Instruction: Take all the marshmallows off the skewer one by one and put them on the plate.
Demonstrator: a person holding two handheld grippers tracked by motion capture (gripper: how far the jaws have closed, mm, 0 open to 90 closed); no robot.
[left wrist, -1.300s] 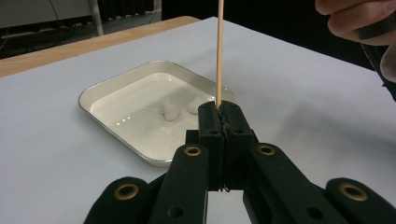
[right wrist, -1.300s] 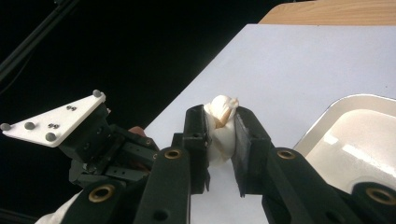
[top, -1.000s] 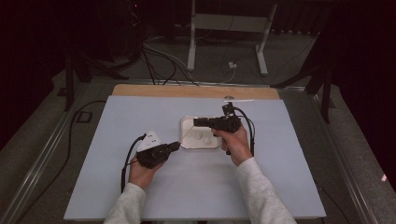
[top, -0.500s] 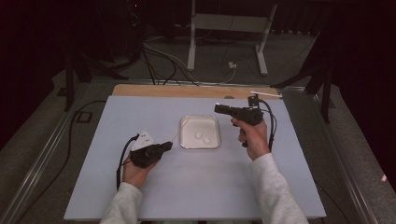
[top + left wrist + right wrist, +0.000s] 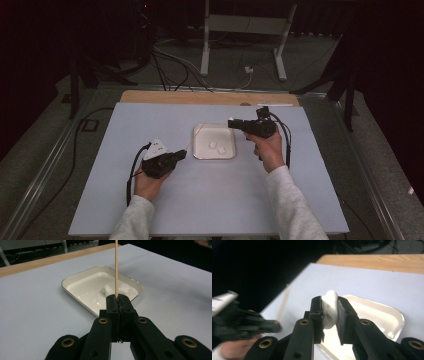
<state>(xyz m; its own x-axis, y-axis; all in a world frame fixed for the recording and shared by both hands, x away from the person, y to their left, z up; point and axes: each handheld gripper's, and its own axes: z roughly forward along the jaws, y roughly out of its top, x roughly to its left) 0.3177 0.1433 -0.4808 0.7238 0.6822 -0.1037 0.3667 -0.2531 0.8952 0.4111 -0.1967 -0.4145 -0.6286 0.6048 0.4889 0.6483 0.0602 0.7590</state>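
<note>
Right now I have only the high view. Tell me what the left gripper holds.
Observer: The left gripper is shut on a thin wooden skewer, which sticks straight out past its fingers.
Operator: Report the right gripper.
Observer: The right gripper is shut on a soft white lump, squeezed so that its top bulges above the tips.
</note>
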